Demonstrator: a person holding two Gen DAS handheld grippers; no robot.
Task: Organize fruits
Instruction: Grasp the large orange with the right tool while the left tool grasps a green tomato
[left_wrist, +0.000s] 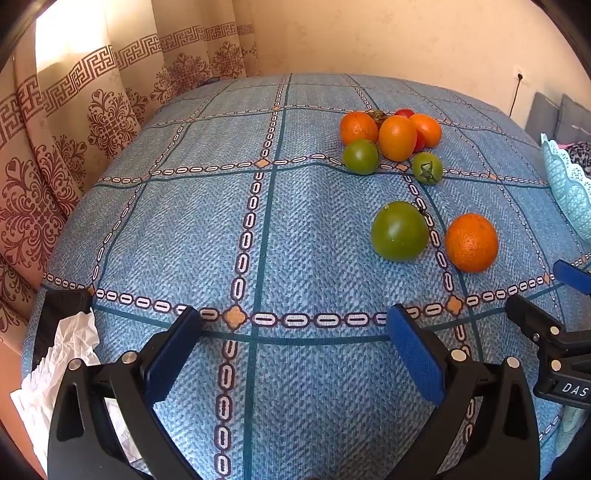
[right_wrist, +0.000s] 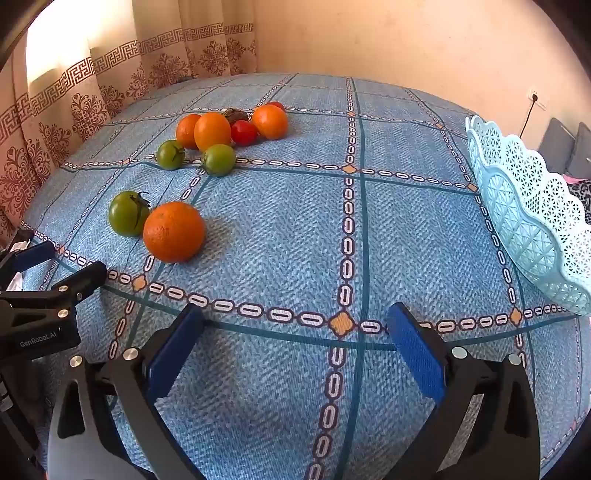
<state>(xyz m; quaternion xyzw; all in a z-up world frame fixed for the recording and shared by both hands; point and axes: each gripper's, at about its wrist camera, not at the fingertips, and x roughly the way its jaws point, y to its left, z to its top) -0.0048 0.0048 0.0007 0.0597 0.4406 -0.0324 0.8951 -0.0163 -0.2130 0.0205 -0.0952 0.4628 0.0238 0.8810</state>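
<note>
A near orange (left_wrist: 471, 242) (right_wrist: 173, 231) and a large green tomato (left_wrist: 399, 230) (right_wrist: 127, 213) lie side by side on the blue tablecloth. Farther back sits a cluster of oranges (left_wrist: 397, 137) (right_wrist: 212, 131), green tomatoes (left_wrist: 361, 156) (right_wrist: 219, 159) and red tomatoes (right_wrist: 243, 132). A light blue lattice basket (right_wrist: 532, 218) (left_wrist: 569, 184) stands at the right. My left gripper (left_wrist: 293, 332) is open and empty, short of the fruit. My right gripper (right_wrist: 295, 332) is open and empty, to the right of the near orange.
Crumpled white paper (left_wrist: 62, 365) lies at the table's left edge by a dark object. Patterned curtains (left_wrist: 55, 129) hang at the left, a wall with a socket (right_wrist: 533, 96) at the back right. The right gripper's fingers (left_wrist: 532, 317) show in the left wrist view.
</note>
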